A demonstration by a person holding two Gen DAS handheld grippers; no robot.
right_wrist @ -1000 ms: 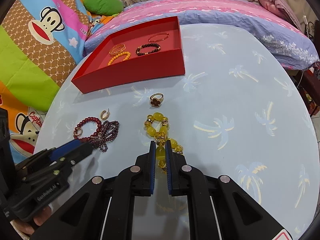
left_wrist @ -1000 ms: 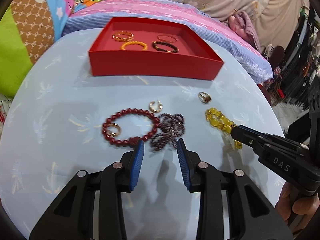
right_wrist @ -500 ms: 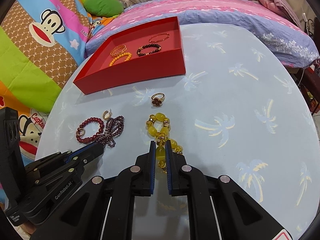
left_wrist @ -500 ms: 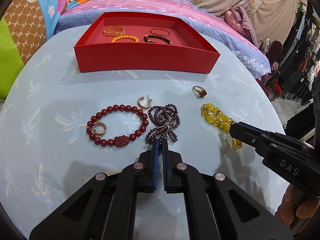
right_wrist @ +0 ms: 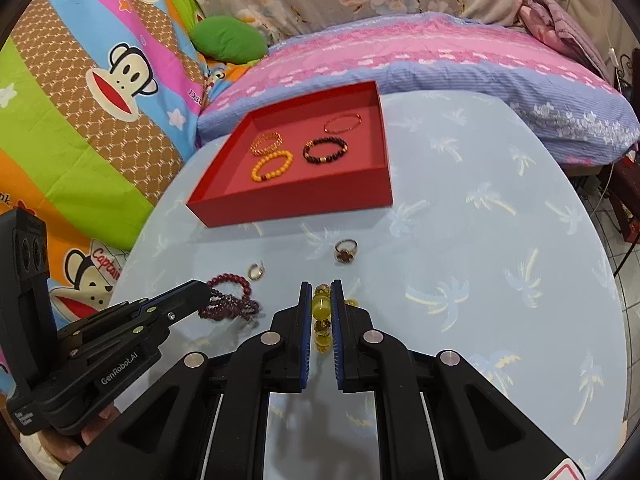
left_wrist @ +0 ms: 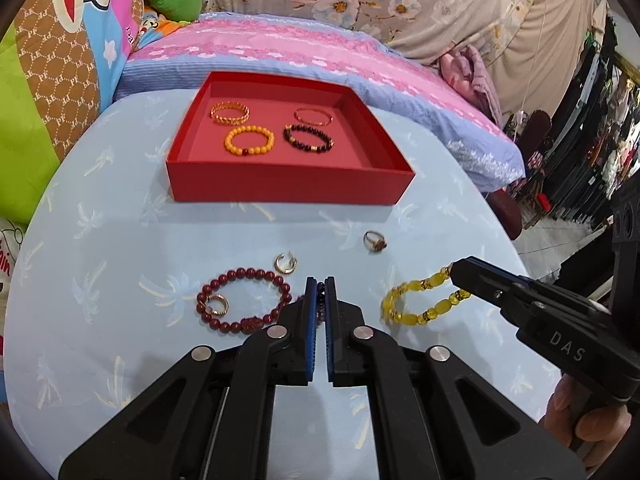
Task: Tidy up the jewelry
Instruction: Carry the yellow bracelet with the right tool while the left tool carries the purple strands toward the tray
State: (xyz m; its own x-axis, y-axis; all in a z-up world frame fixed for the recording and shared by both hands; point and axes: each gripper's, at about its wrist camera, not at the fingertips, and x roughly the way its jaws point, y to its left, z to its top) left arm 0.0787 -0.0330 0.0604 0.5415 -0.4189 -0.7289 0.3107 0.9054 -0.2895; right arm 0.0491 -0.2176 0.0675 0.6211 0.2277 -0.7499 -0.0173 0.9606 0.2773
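Pinching a dark purple bead strand (left_wrist: 319,289) at lower centre, left gripper (left_wrist: 319,286) is clamped tight; right gripper (right_wrist: 321,300) nips one yellow bead of the yellow bracelet (left_wrist: 416,300), which dangles limp. Both look light, floppy, slippery; red tray (left_wrist: 288,192) sits upper centre

Count: one red tray (left_wrist: 280,192) holding four bracelets (left_wrist: 249,141). Outside the tray, three beaded bracelets: one red (left_wrist: 240,276) flat on the surface (left_wrist: 100,280), one dark purple (right_wrist: 228,306), one yellow (left_wrist: 404,312). Two gold hoop earrings (left_wrist: 285,263). One stone-set ring (left_wrist: 375,241). Two grippers.
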